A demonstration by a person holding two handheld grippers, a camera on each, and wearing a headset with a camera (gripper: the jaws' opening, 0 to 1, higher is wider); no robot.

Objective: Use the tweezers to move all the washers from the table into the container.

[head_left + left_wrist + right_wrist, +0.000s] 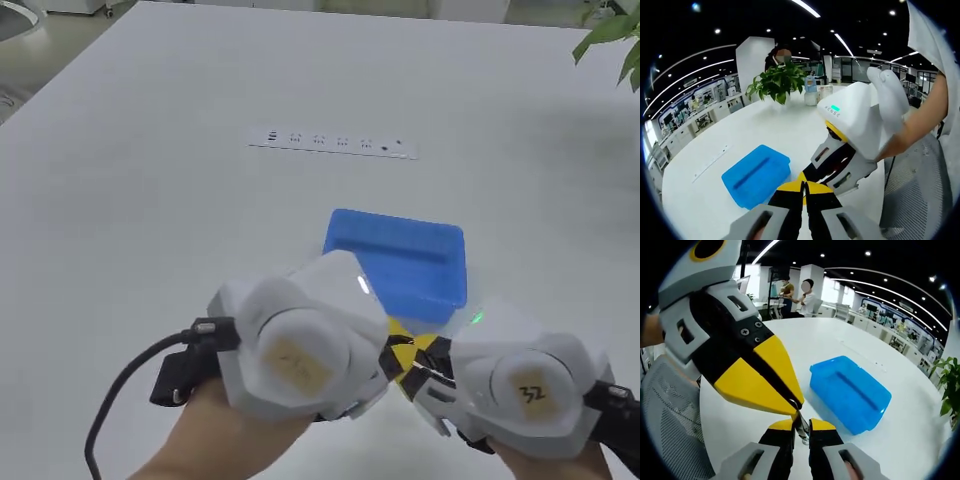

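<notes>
Right hand-held gripper (801, 426) pinched nearly closed on tweezers (803, 434); left hand-held gripper (803, 189) closed, tips seemingly on same tweezers, likely adjusting grip. Container (400, 255) on desk (150, 220) just ahead, ready for drops.

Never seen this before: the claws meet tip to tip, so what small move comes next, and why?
Probably draw the left claw back: thin metal, likely the tweezers, sits between the tips of the right claw, and the blue container lies beyond.

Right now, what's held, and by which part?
Likely the tweezers: right gripper pinches one end, left gripper the other; most is hidden.
</notes>
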